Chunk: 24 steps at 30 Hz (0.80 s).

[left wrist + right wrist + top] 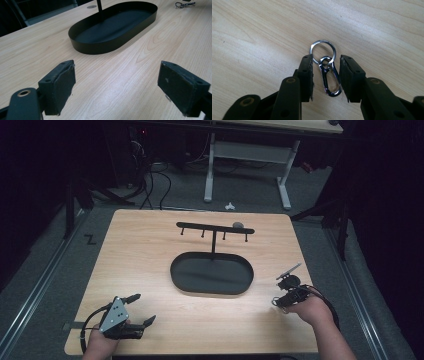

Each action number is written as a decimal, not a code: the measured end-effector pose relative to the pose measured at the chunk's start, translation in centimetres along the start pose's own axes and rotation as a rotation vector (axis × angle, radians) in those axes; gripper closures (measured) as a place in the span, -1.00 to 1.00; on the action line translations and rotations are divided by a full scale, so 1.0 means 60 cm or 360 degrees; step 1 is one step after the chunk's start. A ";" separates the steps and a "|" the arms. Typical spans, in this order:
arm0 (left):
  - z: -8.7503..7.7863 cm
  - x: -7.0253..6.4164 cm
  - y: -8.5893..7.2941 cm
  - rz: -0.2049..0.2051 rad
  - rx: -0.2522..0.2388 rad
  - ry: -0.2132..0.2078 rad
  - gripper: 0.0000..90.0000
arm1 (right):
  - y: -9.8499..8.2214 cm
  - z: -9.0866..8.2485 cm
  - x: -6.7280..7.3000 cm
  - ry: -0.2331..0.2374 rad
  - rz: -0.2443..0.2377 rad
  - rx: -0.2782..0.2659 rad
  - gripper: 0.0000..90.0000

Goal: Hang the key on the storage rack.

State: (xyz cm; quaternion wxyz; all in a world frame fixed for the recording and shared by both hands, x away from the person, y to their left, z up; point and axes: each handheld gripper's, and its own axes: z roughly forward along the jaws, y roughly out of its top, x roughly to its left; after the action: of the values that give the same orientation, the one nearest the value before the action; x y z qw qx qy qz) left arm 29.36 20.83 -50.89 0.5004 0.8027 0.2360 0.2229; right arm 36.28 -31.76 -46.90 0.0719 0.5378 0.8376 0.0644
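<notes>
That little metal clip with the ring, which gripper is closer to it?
The right gripper: the key ring clip lies on the table between its fingers, not yet pinched. The left gripper sits across the table, fingers wide apart.

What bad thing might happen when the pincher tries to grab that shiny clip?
The carabiner clip lies flat on the table between the right gripper pads, which look not yet pressed on it. Being thin, smooth metal, it might slip out or skid away as they close. The key ring sticks out past the pads, so it may swing and snag later.
</notes>
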 end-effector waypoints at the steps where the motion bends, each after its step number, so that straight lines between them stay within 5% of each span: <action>1: 0.000 0.000 0.000 0.0000 -0.0001 0.0000 -0.66 | 0.002 0.003 -0.002 0.0014 0.0004 -0.0001 0.42; 20: 0.003 -0.002 0.000 0.0012 0.0013 -0.0006 -0.66 | 0.012 0.033 -0.003 0.0047 -0.0022 0.0033 0.42; 24: 0.003 -0.002 0.000 0.0013 0.0013 -0.0007 -0.66 | 0.012 0.029 -0.002 0.0028 -0.0017 0.0020 0.58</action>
State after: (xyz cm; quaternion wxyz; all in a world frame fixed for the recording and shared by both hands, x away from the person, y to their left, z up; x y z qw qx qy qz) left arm 29.35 20.63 -50.95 0.4965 0.8062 0.2325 0.2223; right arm 37.33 -31.52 -48.44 0.0614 0.5332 0.8414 0.0636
